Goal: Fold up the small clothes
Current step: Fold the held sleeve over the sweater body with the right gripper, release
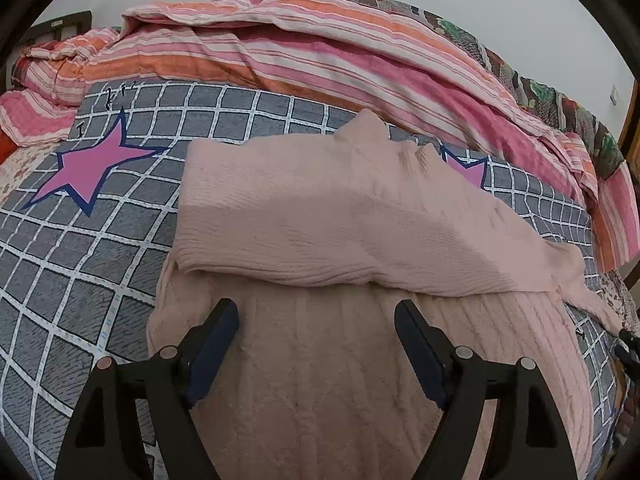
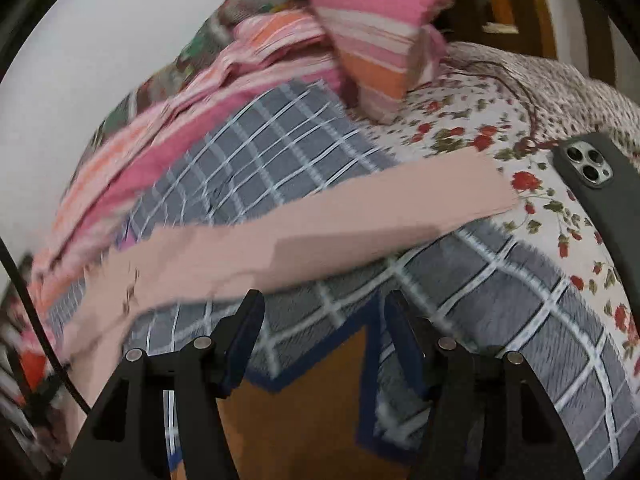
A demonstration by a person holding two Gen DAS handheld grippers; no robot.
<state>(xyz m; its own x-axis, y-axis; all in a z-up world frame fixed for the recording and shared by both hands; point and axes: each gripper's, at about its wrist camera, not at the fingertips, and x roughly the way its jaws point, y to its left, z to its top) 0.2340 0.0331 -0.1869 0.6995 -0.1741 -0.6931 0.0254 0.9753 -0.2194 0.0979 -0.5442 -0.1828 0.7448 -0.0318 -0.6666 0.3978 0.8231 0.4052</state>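
A pale pink knitted sweater (image 1: 320, 216) lies on a grey checked blanket (image 1: 80, 248) on the bed, with one part folded over its ribbed body (image 1: 320, 368). My left gripper (image 1: 316, 316) is open and empty, low over the ribbed body, just short of the folded edge. In the right wrist view a long pink sleeve (image 2: 328, 220) stretches across the blanket (image 2: 480, 300). My right gripper (image 2: 324, 312) is open and empty, near the sleeve's lower edge, over an orange star patch (image 2: 304, 420). This view is blurred.
A pink and orange striped quilt (image 1: 320, 48) is piled along the back of the bed, with a striped pillow (image 2: 380, 24) at its end. A dark phone (image 2: 596, 184) lies on the floral sheet (image 2: 460, 128) to the right. Pink stars (image 1: 92, 164) mark the blanket.
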